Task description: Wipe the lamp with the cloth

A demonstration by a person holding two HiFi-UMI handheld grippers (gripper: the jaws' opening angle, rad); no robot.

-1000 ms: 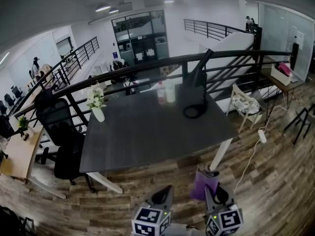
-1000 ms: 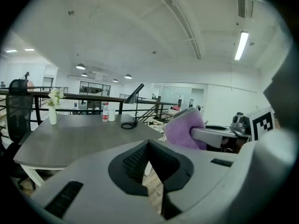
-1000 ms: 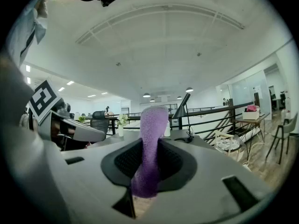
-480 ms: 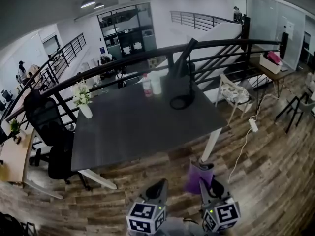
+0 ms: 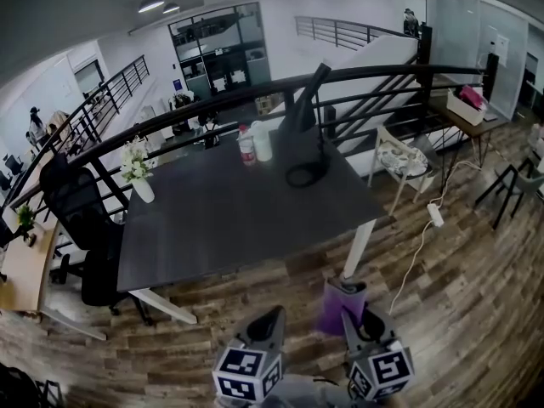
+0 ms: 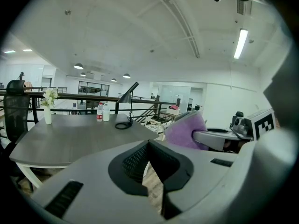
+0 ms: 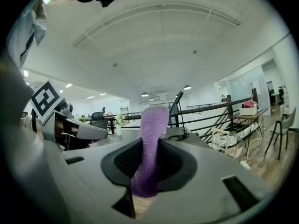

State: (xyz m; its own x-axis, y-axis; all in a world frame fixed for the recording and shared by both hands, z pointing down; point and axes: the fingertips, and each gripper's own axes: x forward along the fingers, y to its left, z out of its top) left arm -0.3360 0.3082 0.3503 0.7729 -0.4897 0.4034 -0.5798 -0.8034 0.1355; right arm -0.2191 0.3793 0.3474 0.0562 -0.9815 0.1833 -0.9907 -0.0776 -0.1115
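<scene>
- Well, the lamp [image 5: 304, 109] stands at the far right of the worktop [image 5: 229, 219], well apart from both tongs, which hang over the floor short of the near edge.
- From the tongs it lies ahead and across the worktop; its ring base sits flat, a thin stem rises straight from it, and the long shade slants up and away.
- The right tongs [image 5: 353, 317] are on the lamp's side and look the nearer of the two, so the reach probably falls to that hand.
- The right tongs are clenched on the purple cloth [image 7: 149, 148]; the right gripper view shows it pinched between the pads, one end standing up past the jaws, the other hanging below.
- The left tongs [image 6: 148, 160] are pressed together on nothing; their own view shows only floor beneath the pads.
- Judging by this, wiping has not begun: the cloth is nowhere near the lamp, and the person likely needs to step in before reaching.
</scene>
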